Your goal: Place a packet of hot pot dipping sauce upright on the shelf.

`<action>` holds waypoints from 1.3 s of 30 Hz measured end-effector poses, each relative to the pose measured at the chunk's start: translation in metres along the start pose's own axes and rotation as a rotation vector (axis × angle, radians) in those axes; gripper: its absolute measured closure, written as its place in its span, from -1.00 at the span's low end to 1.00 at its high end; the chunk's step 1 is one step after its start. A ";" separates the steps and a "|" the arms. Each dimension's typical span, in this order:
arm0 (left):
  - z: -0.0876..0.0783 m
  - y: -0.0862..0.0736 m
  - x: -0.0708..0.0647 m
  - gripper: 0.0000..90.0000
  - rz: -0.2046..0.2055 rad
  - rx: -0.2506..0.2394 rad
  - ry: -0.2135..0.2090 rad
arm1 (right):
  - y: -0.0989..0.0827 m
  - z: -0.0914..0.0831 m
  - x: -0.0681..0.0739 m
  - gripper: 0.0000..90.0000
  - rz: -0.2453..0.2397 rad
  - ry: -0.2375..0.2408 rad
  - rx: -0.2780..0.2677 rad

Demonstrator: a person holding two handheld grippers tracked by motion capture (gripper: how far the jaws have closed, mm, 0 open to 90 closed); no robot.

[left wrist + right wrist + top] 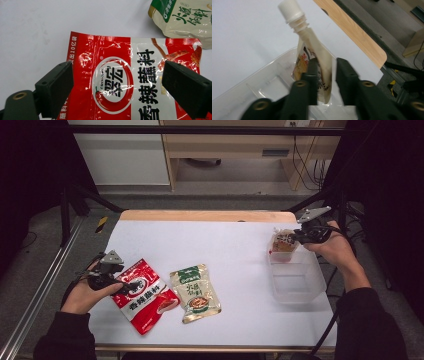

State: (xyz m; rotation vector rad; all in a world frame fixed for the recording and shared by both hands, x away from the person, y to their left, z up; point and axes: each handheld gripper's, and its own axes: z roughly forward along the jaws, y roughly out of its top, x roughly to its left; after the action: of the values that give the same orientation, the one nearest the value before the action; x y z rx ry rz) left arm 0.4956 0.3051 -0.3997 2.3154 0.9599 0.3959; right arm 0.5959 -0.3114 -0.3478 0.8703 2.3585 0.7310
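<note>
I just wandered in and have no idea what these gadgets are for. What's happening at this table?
A person is sorting food packets with a hand-held gripper in each hand. The right gripper has a spouted pouch between its jaws over the far end of a clear plastic bin; there is a gap at one jaw. The left gripper is open, with its jaws either side of a red sauce packet lying on the white table. A green packet lies beside it.

I see the red packet (145, 295) near left, the green-topped packet (195, 292) just right of it, the spouted pouch (283, 242) in the clear bin's (310, 292) far end, right side.
</note>
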 end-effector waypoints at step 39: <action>0.011 0.016 -0.028 -0.77 0.095 0.000 -0.018 | 0.058 -0.005 0.198 -0.62 0.023 0.117 -0.229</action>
State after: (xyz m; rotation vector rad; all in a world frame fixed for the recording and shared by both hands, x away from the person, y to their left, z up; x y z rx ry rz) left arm 0.4901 0.2716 -0.4000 2.3665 0.8434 0.4136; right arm 0.4865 -0.1371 -0.3626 0.7756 2.3087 1.0638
